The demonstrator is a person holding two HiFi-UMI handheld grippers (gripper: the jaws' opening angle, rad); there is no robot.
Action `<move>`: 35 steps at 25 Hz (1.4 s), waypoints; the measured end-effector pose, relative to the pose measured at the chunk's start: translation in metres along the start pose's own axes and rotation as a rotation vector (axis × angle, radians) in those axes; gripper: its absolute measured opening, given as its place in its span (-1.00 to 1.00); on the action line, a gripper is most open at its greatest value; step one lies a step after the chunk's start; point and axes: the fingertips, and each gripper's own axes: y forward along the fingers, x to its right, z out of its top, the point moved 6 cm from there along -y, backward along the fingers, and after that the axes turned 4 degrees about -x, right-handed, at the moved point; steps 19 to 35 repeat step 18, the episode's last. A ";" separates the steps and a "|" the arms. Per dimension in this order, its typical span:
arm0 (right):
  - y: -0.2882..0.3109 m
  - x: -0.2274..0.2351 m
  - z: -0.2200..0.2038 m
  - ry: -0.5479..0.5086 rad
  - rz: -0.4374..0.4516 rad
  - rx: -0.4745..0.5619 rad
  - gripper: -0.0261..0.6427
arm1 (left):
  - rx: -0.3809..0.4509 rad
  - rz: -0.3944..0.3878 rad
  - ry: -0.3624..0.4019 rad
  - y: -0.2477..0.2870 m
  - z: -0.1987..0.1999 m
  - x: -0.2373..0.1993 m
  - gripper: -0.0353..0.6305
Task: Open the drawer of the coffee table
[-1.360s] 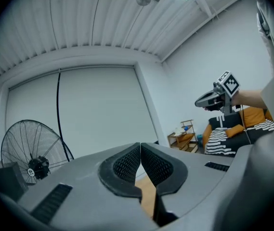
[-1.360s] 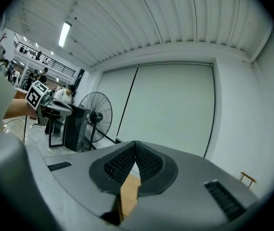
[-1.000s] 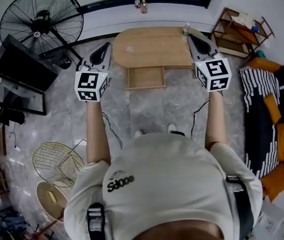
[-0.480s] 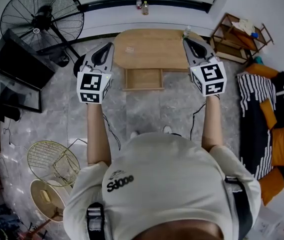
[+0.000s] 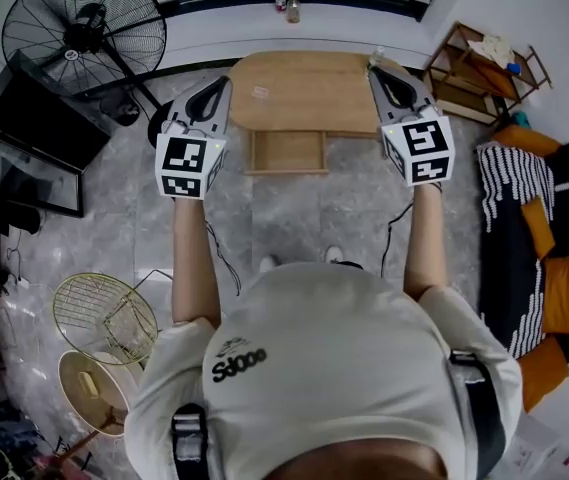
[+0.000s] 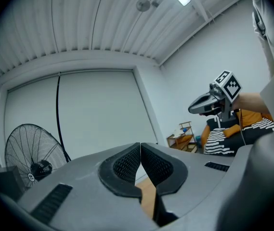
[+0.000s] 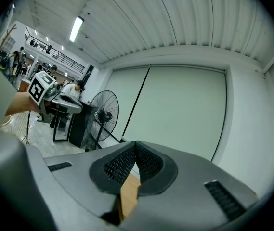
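Note:
The oval wooden coffee table [image 5: 299,90] stands on the floor ahead of me in the head view. Its drawer [image 5: 287,152] sticks out toward me, open and showing a bare wooden bottom. My left gripper [image 5: 224,81] is held level high above the table's left end, shut with nothing between its pads. My right gripper [image 5: 374,69] hovers above the table's right end, also shut and empty. In the left gripper view my left gripper [image 6: 140,146] has its pads touching; my right gripper [image 7: 135,145] shows the same in the right gripper view. Each gripper view shows only a sliver of wood below the jaws.
A black standing fan [image 5: 84,30] and a dark screen [image 5: 34,133] are at the left. A wooden shelf [image 5: 479,58] and a striped sofa [image 5: 529,208] are at the right. Two bottles [image 5: 286,5] stand by the far wall. Wire baskets [image 5: 104,318] lie at lower left.
Both grippers stayed shut and nearly still. The view drifted slightly, and the right gripper rolled a little.

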 end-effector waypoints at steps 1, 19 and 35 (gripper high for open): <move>0.000 0.000 0.000 0.000 0.001 0.002 -0.90 | 0.000 0.001 -0.002 0.000 0.000 0.000 -0.83; 0.001 -0.006 -0.001 -0.017 0.002 -0.002 -0.90 | -0.001 0.007 -0.008 -0.004 -0.003 -0.001 -0.83; 0.001 -0.006 -0.001 -0.017 0.002 -0.002 -0.90 | -0.001 0.007 -0.008 -0.004 -0.003 -0.001 -0.83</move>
